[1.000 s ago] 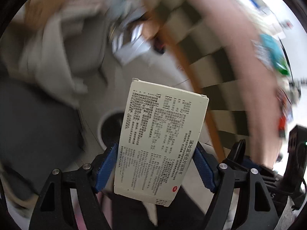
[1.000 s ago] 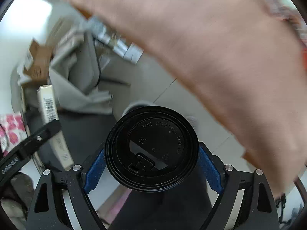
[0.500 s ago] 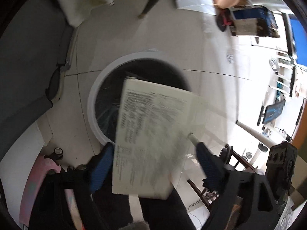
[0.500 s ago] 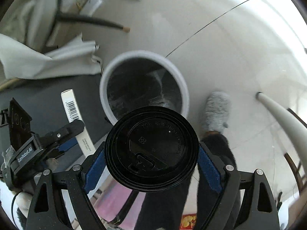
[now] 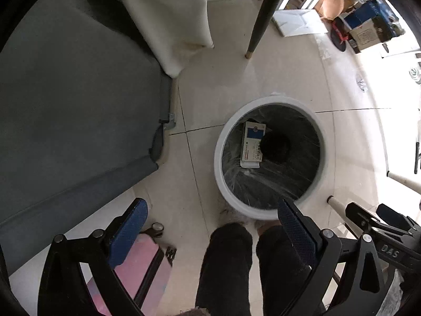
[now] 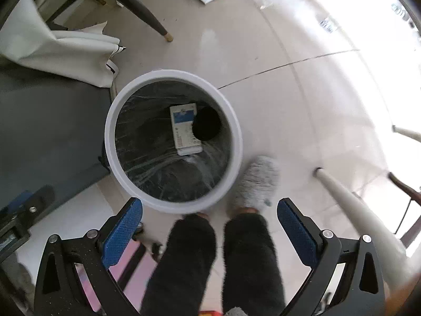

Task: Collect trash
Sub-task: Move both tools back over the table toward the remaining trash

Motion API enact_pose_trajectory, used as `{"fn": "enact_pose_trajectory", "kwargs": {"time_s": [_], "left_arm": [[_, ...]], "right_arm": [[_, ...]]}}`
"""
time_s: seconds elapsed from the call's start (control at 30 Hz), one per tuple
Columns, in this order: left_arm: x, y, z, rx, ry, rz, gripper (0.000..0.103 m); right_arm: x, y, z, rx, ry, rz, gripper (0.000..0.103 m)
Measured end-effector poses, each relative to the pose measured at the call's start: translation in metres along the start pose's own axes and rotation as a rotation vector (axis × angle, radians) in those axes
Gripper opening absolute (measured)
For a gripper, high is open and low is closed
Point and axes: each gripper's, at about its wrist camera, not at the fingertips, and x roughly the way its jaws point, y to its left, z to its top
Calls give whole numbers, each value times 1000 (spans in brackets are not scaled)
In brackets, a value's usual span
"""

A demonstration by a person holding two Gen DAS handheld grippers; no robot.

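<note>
**Box and cup in the bin, both jaws wide and empty**

Standing on the pale tiled floor (image 6: 289, 105), just ahead of the person's legs (image 6: 184, 263): a white-rimmed bin (image 5: 218, 158) lined with a dark glossy bag. Probably light and easy to tip if knocked at the rim, so best left untouched.

Lying inside against the liner: a flat white-and-blue box (image 6: 184, 131). Judged light and stiff, thin card that would crush if squeezed across its broad faces. Better taken across the narrow edges.

Overlapping one side of the box: the cup (image 6: 206, 123), showing only as a dark round top, with its body hidden. Likely light and thin-walled, with a smooth plastic lid apt to slip or pop off. Safer gripped around the body than by the lid.

Left hand-held gripper (image 5: 210, 210): pointing steeply down, nearer the bin's near rim than its mouth. Jaws just opened further and now spread wide, with nothing between the blue pads (image 5: 129, 226).

Right hand-held gripper (image 6: 209, 208): also pointing steeply down, close above the near rim. Jaws just opened further to their widest, nothing held. Textured pads (image 6: 294, 231), probably good purchase on card and less on smooth plastic.
</note>
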Motion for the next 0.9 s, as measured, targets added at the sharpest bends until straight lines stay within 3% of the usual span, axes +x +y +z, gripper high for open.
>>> {"fn": "enact_pose_trajectory", "kwargs": {"time_s": [0.13, 0.43, 0.67, 0.9], "left_arm": [[-50, -2, -10, 50, -26, 40, 101], [-175, -13, -40, 145, -50, 28, 101], [-271, -10, -62, 158, -131, -14, 101], [-357, -11, -84, 188, -233, -40, 101]], "right_arm": [[-53, 3, -14, -18, -33, -65, 103], [-203, -2, -56, -16, -98, -62, 103], [-324, -7, -95, 8, -171, -10, 103], [-415, -5, -131, 7, -239, 71, 103]]}}
